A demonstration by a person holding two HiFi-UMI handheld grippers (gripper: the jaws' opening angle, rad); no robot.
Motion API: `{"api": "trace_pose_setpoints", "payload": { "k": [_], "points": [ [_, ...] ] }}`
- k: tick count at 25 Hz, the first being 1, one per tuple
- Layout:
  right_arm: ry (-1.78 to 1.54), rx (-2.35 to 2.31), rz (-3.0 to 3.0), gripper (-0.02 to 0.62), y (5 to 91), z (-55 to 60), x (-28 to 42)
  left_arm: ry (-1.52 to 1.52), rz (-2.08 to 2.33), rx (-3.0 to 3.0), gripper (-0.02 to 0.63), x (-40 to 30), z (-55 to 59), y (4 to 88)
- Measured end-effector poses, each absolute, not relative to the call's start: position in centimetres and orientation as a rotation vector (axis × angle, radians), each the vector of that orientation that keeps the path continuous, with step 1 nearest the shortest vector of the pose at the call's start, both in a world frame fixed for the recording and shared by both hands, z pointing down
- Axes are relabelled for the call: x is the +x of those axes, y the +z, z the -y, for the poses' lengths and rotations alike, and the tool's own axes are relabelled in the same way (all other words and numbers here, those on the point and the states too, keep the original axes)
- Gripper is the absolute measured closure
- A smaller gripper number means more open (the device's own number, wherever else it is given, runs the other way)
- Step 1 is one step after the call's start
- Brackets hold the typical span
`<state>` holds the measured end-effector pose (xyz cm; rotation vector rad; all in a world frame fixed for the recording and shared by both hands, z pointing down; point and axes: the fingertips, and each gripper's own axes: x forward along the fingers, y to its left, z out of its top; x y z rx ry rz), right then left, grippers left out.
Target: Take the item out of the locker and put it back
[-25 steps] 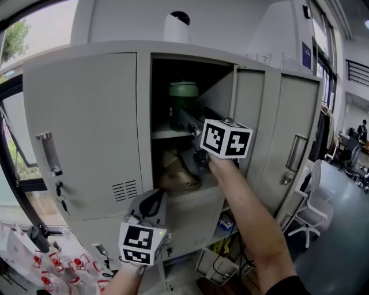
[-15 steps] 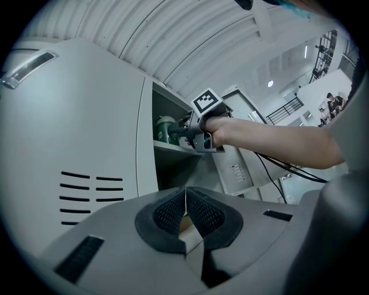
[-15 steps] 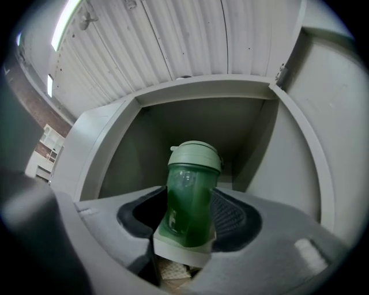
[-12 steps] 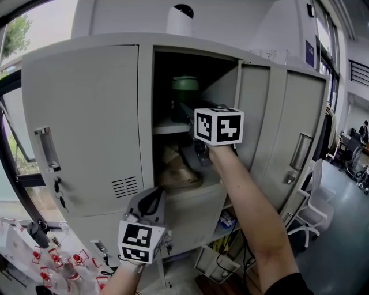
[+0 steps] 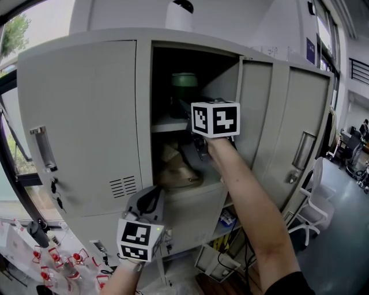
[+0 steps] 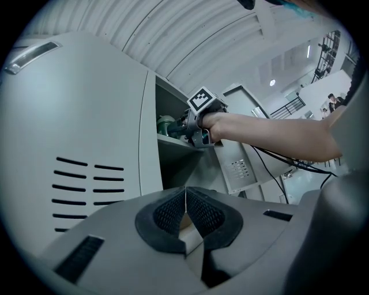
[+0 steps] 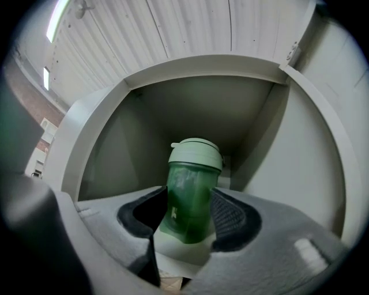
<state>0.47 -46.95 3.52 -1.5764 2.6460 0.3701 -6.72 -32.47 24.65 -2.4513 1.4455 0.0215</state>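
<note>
A green translucent bottle (image 7: 193, 167) with a pale green lid stands upright on the upper shelf (image 5: 167, 124) of the open grey locker (image 5: 86, 115). In the head view the bottle (image 5: 183, 86) shows dimly in the dark compartment. My right gripper (image 7: 189, 199) reaches into that compartment. Its jaws have just been closing, and both dark pads (image 7: 228, 216) now press the bottle's sides. In the head view its marker cube (image 5: 215, 119) hides the fingers. My left gripper (image 5: 151, 199) hangs low in front of the locker, its tips (image 6: 185, 199) shut together on nothing.
The locker door (image 5: 253, 115) stands swung open to the right. A brownish bag (image 5: 176, 170) lies in the compartment below the shelf. A white device (image 5: 179, 11) sits on top of the locker. A white chair (image 5: 314, 196) stands at right, red-and-white items (image 5: 57, 265) at lower left.
My right gripper has pushed a little deeper into the upper compartment and rolled slightly, so its cube now faces me more squarely. The left gripper has stayed where it was.
</note>
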Motion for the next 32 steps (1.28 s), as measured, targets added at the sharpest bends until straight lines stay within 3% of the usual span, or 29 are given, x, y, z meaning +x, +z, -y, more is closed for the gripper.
{"api": "trace_pose_setpoints", "payload": {
  "k": [14,32],
  "points": [
    [0.381,-1.42,-2.638,0.371,5.6,42.9,1.2,-0.001,-1.421,-2.497,0.593,-5.8,32.7,26.2],
    [0.141,-1.26,-2.652,0.371,17.8,35.6,3.6,-0.008,-1.379,-2.591,0.594,-4.8,31.7,29.4]
  ]
}}
